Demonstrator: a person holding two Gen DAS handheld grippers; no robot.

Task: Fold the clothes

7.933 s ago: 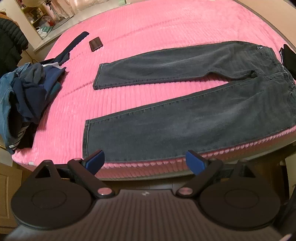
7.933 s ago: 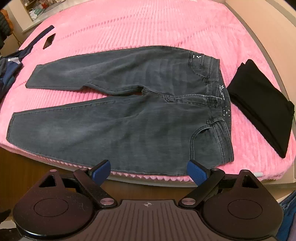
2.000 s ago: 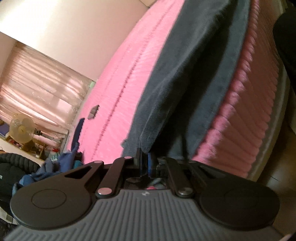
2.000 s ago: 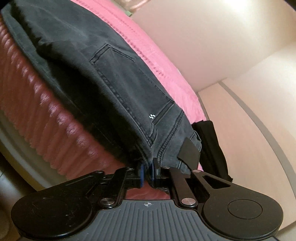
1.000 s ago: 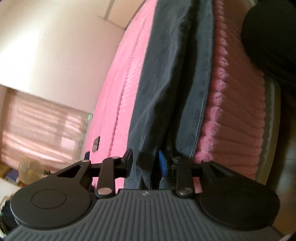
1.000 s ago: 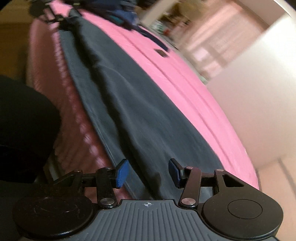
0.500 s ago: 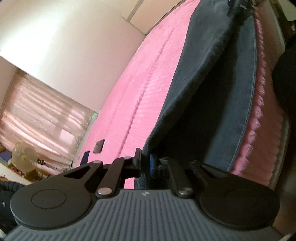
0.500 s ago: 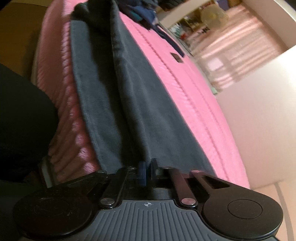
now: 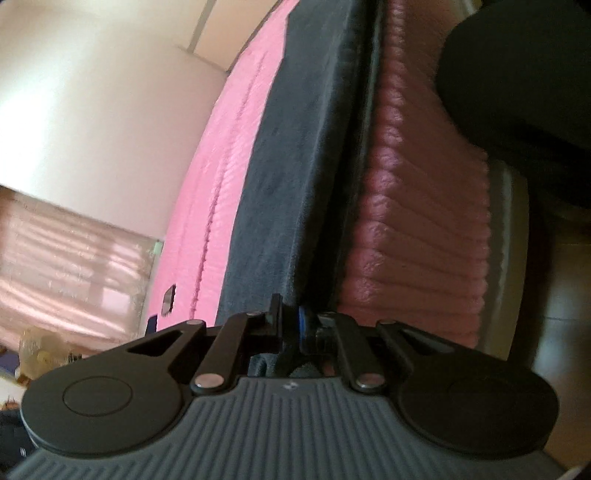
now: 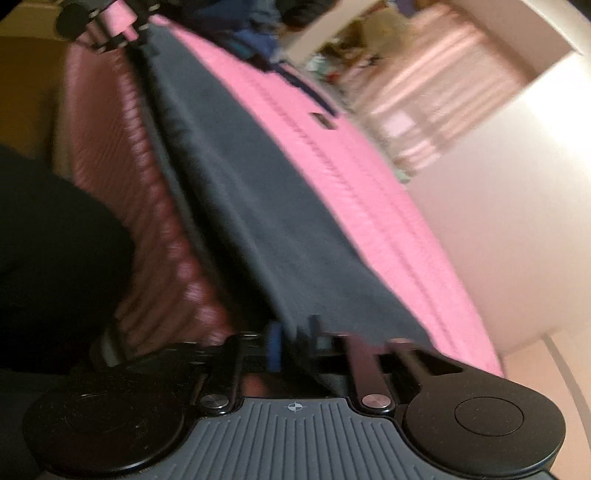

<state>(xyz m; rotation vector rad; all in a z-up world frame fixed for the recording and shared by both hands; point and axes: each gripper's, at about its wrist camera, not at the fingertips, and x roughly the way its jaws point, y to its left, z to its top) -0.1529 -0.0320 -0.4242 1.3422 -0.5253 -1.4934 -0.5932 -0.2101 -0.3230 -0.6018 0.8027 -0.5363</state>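
Note:
Dark grey jeans, folded lengthwise, lie stretched along the near edge of the pink bed cover. My left gripper is shut on one end of them, cloth pinched between the pads. In the right wrist view the jeans run from my right gripper to the far end, where the left gripper shows small. The right jaws are opening: the pads stand slightly apart with the cloth edge still caught between them. That view is blurred.
A person's dark clothing fills the side beyond the bed edge, also seen as a dark mass. A small dark flat object lies on the cover. Blue clothes are heaped at the far end. A curtained window stands behind.
A second ago both grippers stood open around the jeans' edge, then shut on it. The left has since sunk back to the bed edge; the right pads have begun to part.

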